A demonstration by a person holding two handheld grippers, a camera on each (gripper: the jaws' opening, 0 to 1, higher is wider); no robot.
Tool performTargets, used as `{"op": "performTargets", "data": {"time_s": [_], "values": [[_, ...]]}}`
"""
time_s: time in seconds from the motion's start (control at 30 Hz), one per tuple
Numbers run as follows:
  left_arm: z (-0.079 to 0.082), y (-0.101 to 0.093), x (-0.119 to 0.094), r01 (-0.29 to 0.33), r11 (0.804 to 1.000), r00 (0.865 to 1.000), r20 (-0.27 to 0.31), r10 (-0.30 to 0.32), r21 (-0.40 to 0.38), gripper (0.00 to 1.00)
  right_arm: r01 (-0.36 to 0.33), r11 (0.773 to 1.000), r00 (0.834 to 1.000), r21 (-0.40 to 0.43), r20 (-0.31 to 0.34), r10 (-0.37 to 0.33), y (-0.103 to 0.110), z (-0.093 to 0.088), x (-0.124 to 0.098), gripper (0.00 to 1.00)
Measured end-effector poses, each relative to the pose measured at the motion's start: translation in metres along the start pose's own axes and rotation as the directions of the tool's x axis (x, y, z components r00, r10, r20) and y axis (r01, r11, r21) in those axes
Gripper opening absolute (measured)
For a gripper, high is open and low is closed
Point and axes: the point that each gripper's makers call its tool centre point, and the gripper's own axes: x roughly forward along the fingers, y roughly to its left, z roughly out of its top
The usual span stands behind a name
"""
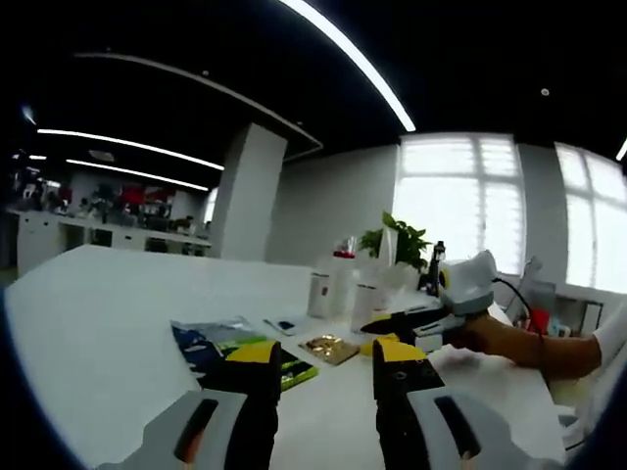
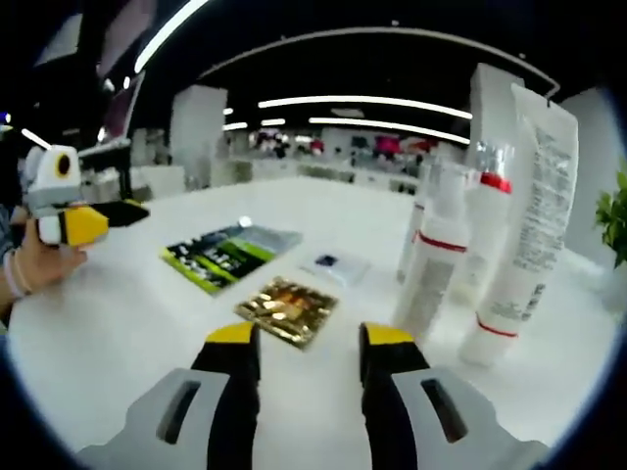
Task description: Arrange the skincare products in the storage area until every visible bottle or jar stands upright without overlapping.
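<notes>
Three white skincare containers stand upright close together on the white table (image 2: 118,333): a tall tube (image 2: 529,225), a bottle with a red band (image 2: 485,230) and a pump bottle (image 2: 436,269). They sit just right of my right gripper (image 2: 309,343), which is open and holds nothing. In the left gripper view the bottles (image 1: 343,289) stand far off in the middle, beyond my open, bare left gripper (image 1: 325,357). The right gripper (image 1: 426,315) comes in from the right there, held in a hand. The left gripper (image 2: 61,201) shows at the left edge.
Flat sachets lie on the table: a gold one (image 2: 287,308), a green and black one (image 2: 220,257) and a small white one (image 2: 333,264). A potted plant (image 1: 397,240) stands behind the bottles. Office desks fill the background.
</notes>
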Motion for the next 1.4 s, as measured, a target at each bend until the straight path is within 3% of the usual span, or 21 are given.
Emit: {"op": "performTargets", "data": {"time_s": [0.07,0.2,0.3,0.37,0.5,0.53,0.6,0.73,0.77,0.87,0.97,1.07,1.2,1.27,1.3,1.33,1.4], "values": [[-0.001,0.001,0.001,-0.004,1.0,1.0,-0.002,0.004,0.003,0.42,-0.016,1.0,1.0,0.004,0.018,0.016,0.005,0.005,-0.001,0.43],[-0.002,0.003,0.002,-0.01,1.0,1.0,-0.002,0.01,0.013,0.63,-0.119,0.992,0.989,0.048,0.091,0.114,0.027,0.022,-0.004,0.45],[-0.001,0.006,0.003,-0.03,0.998,1.0,0.006,0.03,0.059,0.75,-0.149,0.987,0.978,0.062,0.158,0.138,0.034,0.037,-0.009,0.51],[-0.004,0.014,0.005,-0.064,0.995,0.998,-0.008,0.065,0.072,0.8,-0.169,0.984,0.97,0.053,0.188,0.156,0.038,0.045,-0.013,0.61],[-0.007,0.019,0.005,-0.09,0.992,0.995,-0.034,0.093,0.091,1.0,-0.204,0.978,0.951,0.045,0.247,0.187,0.046,0.059,-0.02,0.87],[-0.006,0.023,0.005,-0.116,0.988,0.992,-0.028,0.12,0.106,0.99,-0.215,0.976,0.939,0.01,0.278,0.204,0.051,0.065,-0.029,0.92],[-0.008,0.035,0.002,-0.167,0.98,0.984,-0.048,0.173,0.11,1.0,-0.193,0.981,0.944,-0.008,0.271,0.188,0.05,0.064,-0.037,0.98],[-0.012,0.035,-0.004,-0.183,0.981,0.978,-0.095,0.188,0.058,1.0,-0.169,0.985,0.943,-0.043,0.283,0.174,0.047,0.069,-0.06,1.0],[-0.006,0.036,-0.007,-0.185,0.981,0.977,-0.095,0.19,0.059,1.0,-0.159,0.986,0.947,-0.053,0.275,0.168,0.043,0.07,-0.066,1.0],[0.01,0.033,-0.018,-0.195,0.976,0.972,-0.115,0.205,0.092,0.98,-0.109,0.98,0.977,-0.168,0.164,0.136,0.038,0.057,-0.084,1.0],[0.023,0.023,-0.031,-0.185,0.972,0.965,-0.161,0.208,0.148,0.99,-0.051,0.973,0.983,-0.223,0.161,0.088,0.024,0.063,-0.091,1.0],[0.043,0.009,-0.047,-0.187,0.97,0.968,-0.136,0.209,0.159,0.98,-0.083,0.976,0.982,-0.201,0.152,0.115,0.032,0.065,-0.113,1.0],[0.048,-0.003,-0.064,-0.189,0.972,0.965,-0.159,0.21,0.138,0.99,-0.133,0.98,0.973,-0.145,0.169,0.157,0.038,0.078,-0.132,1.0],[0.055,-0.014,-0.074,-0.153,0.983,0.977,-0.131,0.166,0.106,0.99,-0.137,0.983,0.971,-0.125,0.178,0.158,0.026,0.086,-0.141,1.0],[0.058,-0.018,-0.079,-0.145,0.986,0.98,-0.122,0.154,0.084,0.99,-0.142,0.982,0.972,-0.128,0.172,0.163,0.026,0.086,-0.145,1.0],[0.06,-0.021,-0.086,-0.145,0.988,0.983,-0.109,0.15,0.05,0.99,-0.169,0.976,0.978,-0.136,0.103,0.183,0.029,0.075,-0.156,1.0],[0.063,-0.024,-0.096,-0.144,0.989,0.983,-0.105,0.148,0.041,0.99,-0.178,0.978,0.978,-0.106,0.089,0.188,0.028,0.073,-0.163,1.0]]}}
